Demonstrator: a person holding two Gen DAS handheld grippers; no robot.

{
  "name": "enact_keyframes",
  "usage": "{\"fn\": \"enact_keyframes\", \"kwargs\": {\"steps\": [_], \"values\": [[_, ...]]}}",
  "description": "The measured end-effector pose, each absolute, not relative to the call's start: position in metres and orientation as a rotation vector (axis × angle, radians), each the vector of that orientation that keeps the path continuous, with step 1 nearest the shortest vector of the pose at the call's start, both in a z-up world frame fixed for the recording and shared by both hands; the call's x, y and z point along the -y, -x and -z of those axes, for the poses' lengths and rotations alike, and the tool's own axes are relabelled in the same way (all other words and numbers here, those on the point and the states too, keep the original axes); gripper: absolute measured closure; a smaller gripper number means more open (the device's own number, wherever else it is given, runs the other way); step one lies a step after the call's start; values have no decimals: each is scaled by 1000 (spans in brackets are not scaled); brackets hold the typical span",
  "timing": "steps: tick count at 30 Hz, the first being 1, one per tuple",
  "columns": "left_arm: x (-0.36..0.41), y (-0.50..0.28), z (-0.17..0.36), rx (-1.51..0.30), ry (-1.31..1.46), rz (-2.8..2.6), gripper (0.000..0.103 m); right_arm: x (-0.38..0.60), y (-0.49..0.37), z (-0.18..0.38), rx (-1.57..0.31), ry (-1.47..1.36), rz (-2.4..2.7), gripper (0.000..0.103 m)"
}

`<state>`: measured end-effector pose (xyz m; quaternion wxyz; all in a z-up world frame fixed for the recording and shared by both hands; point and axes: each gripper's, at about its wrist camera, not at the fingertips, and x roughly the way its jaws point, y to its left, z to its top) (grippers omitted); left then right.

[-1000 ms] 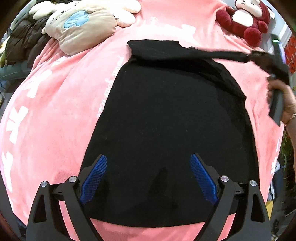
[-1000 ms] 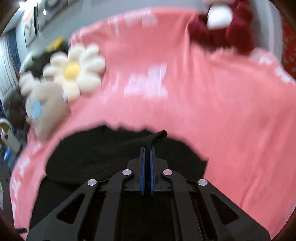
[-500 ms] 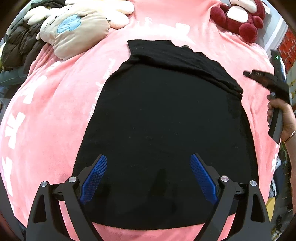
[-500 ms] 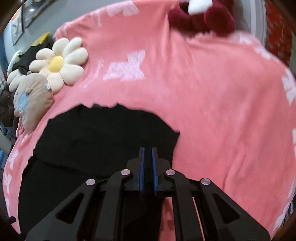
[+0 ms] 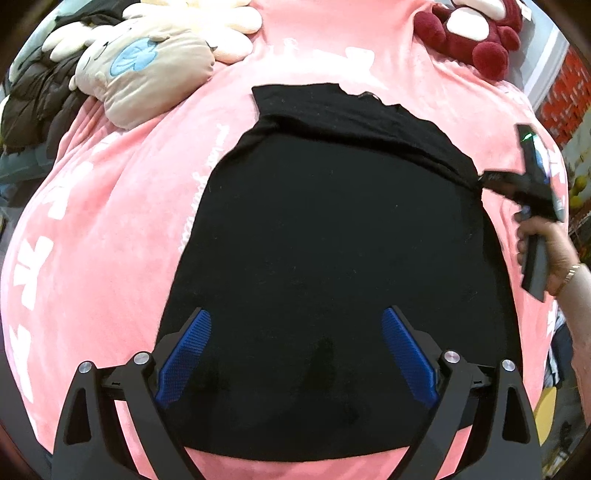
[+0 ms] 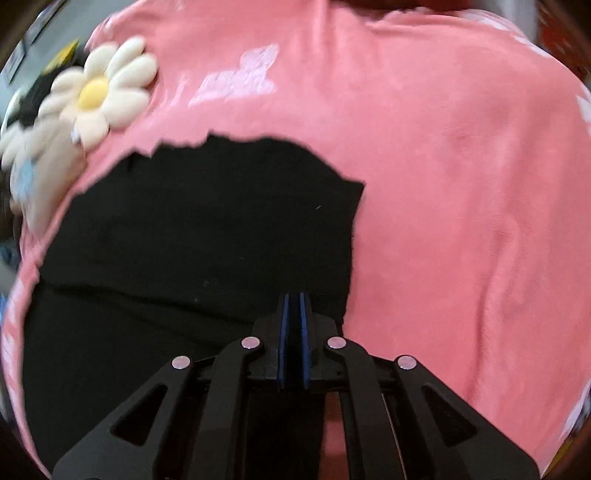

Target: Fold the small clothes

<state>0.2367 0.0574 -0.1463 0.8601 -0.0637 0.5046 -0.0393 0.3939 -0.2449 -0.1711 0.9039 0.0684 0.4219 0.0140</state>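
A black garment point(image 5: 332, 258) lies flat on a pink blanket point(image 5: 110, 240), with its far part folded over as a band point(image 5: 351, 118). My left gripper point(image 5: 295, 332) is open and empty, held over the garment's near part. My right gripper point(image 6: 291, 306) is shut at the garment's right edge where the folded band ends point(image 6: 258, 221). In the left wrist view the right gripper point(image 5: 491, 177) touches that edge. I cannot tell whether cloth is pinched between its pads.
A beige plush pillow point(image 5: 147, 77) and a white flower plush point(image 6: 99, 92) lie at the far left. A dark red plush toy point(image 5: 476, 33) sits at the far right. A dark puffy jacket point(image 5: 33, 107) lies off the left side.
The right gripper had a stretched-out sleeve, let it drop onto the folded band, drew back to the right, and is now back at the garment's right edge. The left gripper stayed open.
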Motion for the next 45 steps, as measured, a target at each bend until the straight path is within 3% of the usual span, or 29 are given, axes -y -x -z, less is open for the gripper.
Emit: {"fn": "enact_keyframes", "kwargs": {"steps": [3, 8, 10, 13, 18, 20, 24, 33, 34, 35, 37, 45], "values": [[-59, -257, 141, -1039, 136, 81, 11, 226, -376, 152, -805, -116, -71, 96], [-64, -343, 125, -966, 176, 59, 11, 208, -365, 167, -855, -52, -105, 95], [-59, -376, 118, -936, 197, 109, 20, 211, -358, 170, -857, -94, -107, 95], [-51, -419, 111, -930, 310, 259, 23, 207, -348, 170, -853, -89, -107, 95], [-45, -481, 154, -1033, 243, 179, 37, 209, -373, 160, -828, -68, -87, 95], [-58, -490, 179, -1094, 235, 126, 37, 211, -386, 161, -819, -50, -71, 95], [-57, -480, 185, -1044, 62, 115, 36, 221, -414, 201, -920, 48, 15, 97], [-69, -465, 185, -1060, 76, 67, 24, 232, -384, 182, -893, -22, 16, 94], [-73, -453, 179, -1061, 98, 69, 24, 235, -373, 174, -874, -43, 4, 90], [-75, -439, 174, -1061, 103, 73, 24, 239, -355, 163, -846, -60, -11, 72], [-81, -408, 170, -1080, 97, 85, 22, 245, -319, 152, -815, -40, 2, 47], [-112, -273, 183, -1223, 195, 79, 16, 282, -163, 182, -977, -66, 27, 46]]}}
